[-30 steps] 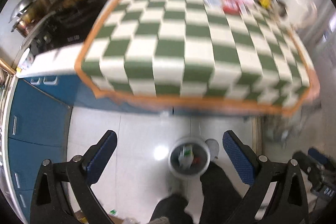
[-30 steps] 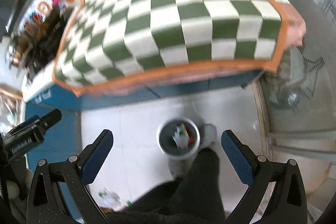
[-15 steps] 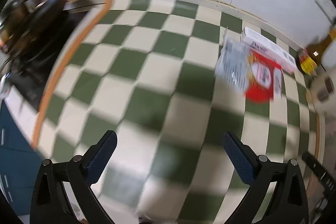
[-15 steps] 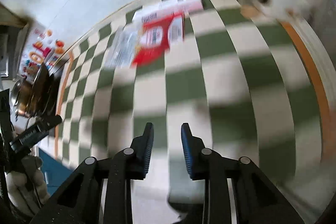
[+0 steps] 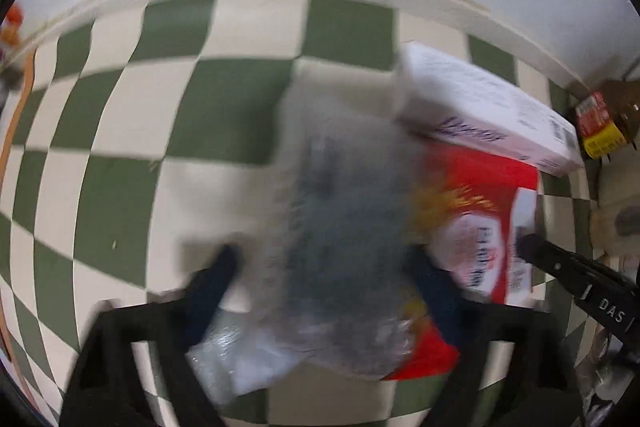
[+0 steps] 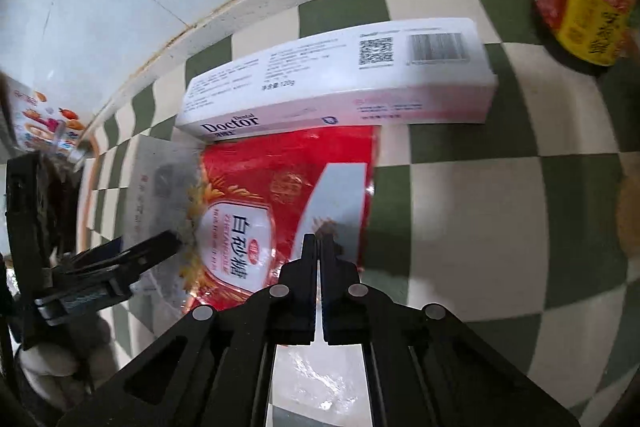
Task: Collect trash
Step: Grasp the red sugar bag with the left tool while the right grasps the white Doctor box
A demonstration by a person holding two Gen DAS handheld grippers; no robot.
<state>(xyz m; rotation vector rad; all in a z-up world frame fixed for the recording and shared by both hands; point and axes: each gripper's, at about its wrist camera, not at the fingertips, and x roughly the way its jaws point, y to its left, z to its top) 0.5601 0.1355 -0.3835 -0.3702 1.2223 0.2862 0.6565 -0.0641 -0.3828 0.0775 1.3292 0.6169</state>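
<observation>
Trash still on the cloth, both grippers closing in

Collection looks barely begun here: three pieces lie together on the checkered cloth (image 6: 460, 195) near the wall, none lifted. The white box (image 6: 340, 83) sits farthest; the red bag (image 6: 288, 187) lies just in front of it, touching it, and the clear wrapper (image 5: 332, 267) overlaps the bag's left edge. The right gripper (image 6: 319, 247) has its jaws pressed nearly together over the bag's near edge; whether plastic is pinched between them I cannot tell. The left gripper (image 5: 332, 267) stands with jaws wide on either side of the wrapper. Its view is badly smeared, so contact is unclear. A bottle (image 6: 580, 7) at far right is cut off.
</observation>
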